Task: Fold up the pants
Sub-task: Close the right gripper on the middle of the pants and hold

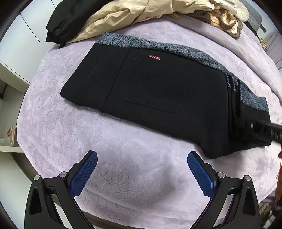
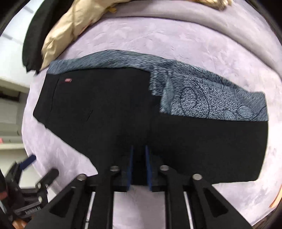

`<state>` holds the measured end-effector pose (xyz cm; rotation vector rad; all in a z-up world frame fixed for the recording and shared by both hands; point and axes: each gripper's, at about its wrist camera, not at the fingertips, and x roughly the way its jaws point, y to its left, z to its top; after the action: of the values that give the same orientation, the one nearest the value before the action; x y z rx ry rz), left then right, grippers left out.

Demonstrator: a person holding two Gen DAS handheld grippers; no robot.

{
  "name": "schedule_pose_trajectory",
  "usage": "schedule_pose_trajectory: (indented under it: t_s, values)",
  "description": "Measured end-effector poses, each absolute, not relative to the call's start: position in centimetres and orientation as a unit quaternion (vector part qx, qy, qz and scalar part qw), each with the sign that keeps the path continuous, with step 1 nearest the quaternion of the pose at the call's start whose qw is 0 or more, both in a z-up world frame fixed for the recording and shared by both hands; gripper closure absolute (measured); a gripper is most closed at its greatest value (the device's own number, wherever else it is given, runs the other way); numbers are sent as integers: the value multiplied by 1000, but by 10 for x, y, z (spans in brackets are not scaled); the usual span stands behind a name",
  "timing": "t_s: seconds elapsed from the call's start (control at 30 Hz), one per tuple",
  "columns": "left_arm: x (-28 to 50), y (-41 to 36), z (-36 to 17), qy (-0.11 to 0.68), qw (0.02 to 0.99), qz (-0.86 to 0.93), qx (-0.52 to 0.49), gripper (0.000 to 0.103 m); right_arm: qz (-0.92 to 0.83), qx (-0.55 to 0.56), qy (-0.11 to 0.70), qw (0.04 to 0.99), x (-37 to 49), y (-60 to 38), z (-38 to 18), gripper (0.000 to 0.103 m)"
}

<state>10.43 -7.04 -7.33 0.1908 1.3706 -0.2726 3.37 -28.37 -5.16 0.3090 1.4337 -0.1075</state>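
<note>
Black pants (image 1: pixel 155 84) with a grey patterned lining and a small red label (image 1: pixel 154 57) lie folded on the lilac bedspread (image 1: pixel 123 167). My left gripper (image 1: pixel 141 156) is open and empty, hovering over bare bedspread in front of the pants' near edge. In the right wrist view the pants (image 2: pixel 109 109) fill the middle, with the lining (image 2: pixel 202 95) turned out on the right. My right gripper (image 2: pixel 139 149) is shut on a fold of the black cloth at the near edge. The right gripper also shows at the right edge of the left wrist view (image 1: pixel 264 128).
A beige jacket (image 1: pixel 134 12) and a black garment (image 1: pixel 67 21) are piled at the back of the bed. A brown knitted item (image 1: pixel 227 19) lies at the back right. White furniture (image 1: pixel 10 74) stands left of the bed. The left gripper also shows in the right wrist view (image 2: pixel 28 176).
</note>
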Motion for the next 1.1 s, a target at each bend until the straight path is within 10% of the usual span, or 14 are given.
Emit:
schedule_pose_trajectory:
  t_s: [0.1, 1.1]
  values:
    - [106, -72, -73, 628, 763, -128, 82, 1, -40, 132, 653, 745, 32, -274, -42, 44]
    - [179, 17, -93, 648, 752, -109, -41, 1, -87, 121, 672, 726, 26, -285, -81, 32]
